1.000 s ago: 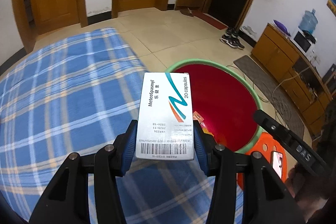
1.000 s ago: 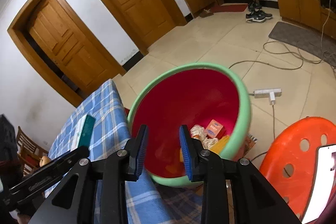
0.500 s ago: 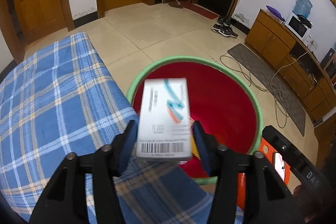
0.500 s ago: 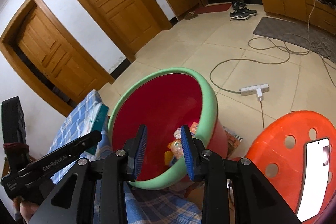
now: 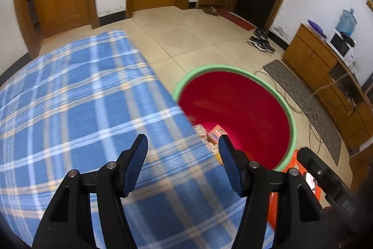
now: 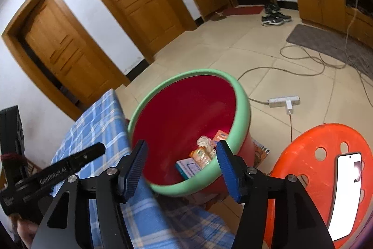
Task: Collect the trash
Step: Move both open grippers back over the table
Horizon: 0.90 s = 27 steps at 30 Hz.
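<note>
Both the left tongs (image 5: 181, 161) and right tongs (image 6: 180, 161) gape empty, several scraps (a small box among them) lie in the red bin (image 6: 242, 109), and no trash shows on the checked table (image 5: 70, 109)

A blue plaid cloth (image 5: 77, 109) covers the table. An orange stool (image 6: 319, 155) carries a lit phone (image 6: 345, 193). On the tiled floor lie a power strip (image 6: 283, 101), a grey mat (image 6: 326, 41) and black sneakers (image 6: 275, 17).

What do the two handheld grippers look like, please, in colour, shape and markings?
Both the left gripper and the right gripper have black angular linkage arms with silver pivot pins and ribbed blue fingers. In the right wrist view, the left one's black body carries white "GenRobot.AI" lettering.
</note>
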Motion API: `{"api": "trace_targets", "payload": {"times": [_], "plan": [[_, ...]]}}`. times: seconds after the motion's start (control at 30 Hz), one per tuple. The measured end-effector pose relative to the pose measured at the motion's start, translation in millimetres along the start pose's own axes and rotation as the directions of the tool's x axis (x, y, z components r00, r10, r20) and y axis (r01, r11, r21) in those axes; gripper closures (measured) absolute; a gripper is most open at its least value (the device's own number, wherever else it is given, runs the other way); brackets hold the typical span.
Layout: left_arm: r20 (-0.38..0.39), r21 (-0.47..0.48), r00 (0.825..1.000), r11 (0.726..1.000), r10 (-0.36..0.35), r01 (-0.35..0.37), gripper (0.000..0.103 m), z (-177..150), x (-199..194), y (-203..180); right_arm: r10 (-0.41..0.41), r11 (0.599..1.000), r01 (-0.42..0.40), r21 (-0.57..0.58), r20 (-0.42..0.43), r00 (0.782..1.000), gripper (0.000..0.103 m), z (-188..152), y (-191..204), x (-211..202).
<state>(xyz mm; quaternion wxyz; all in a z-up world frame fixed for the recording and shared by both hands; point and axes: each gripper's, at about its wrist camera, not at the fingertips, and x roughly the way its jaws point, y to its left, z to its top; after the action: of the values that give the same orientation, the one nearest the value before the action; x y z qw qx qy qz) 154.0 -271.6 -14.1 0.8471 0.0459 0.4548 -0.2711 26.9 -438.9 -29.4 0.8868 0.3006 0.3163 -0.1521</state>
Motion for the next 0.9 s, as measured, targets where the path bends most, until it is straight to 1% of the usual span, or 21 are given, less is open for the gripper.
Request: {"api": "trace_targets", "payload": {"times": [0.17, 0.3, 0.53, 0.73, 0.8, 0.83, 0.9], "plan": [[0.028, -0.039, 0.999, 0.999, 0.032, -0.031, 0.040, -8, -27, 23, 0.025, 0.999, -0.025, -0.045, 0.001, 1.000, 0.033, -9, 22, -11], [0.058, -0.080, 0.996, 0.995, 0.073, -0.068, 0.039, -19, -52, 42, 0.049, 0.995, -0.048, -0.083, 0.007, 0.999, 0.029, -17, 41, -22], [0.072, -0.155, 0.991, 0.982, 0.116, -0.104, 0.039, -50, -87, 70, 0.084, 0.984, -0.081, -0.161, 0.011, 0.996, 0.027, -39, 75, -41], [0.106, -0.193, 0.977, 0.968, 0.183, -0.160, 0.039, -73, -119, 89, 0.094, 0.969, -0.090, -0.230, 0.008, 0.996, 0.025, -60, 102, -52], [0.122, -0.207, 0.971, 0.962, 0.208, -0.180, 0.037, -80, -129, 93, 0.102, 0.965, -0.096, -0.245, 0.013, 0.995, 0.024, -66, 107, -56], [0.129, -0.213, 0.967, 0.958, 0.220, -0.190, 0.034, -84, -135, 95, 0.105, 0.962, -0.098, -0.255, 0.015, 0.994, 0.024, -69, 111, -58], [0.138, -0.223, 0.962, 0.954, 0.236, -0.202, 0.034, -91, -144, 100, 0.112, 0.956, -0.102, -0.276, 0.021, 0.993, 0.023, -76, 117, -63]]}}
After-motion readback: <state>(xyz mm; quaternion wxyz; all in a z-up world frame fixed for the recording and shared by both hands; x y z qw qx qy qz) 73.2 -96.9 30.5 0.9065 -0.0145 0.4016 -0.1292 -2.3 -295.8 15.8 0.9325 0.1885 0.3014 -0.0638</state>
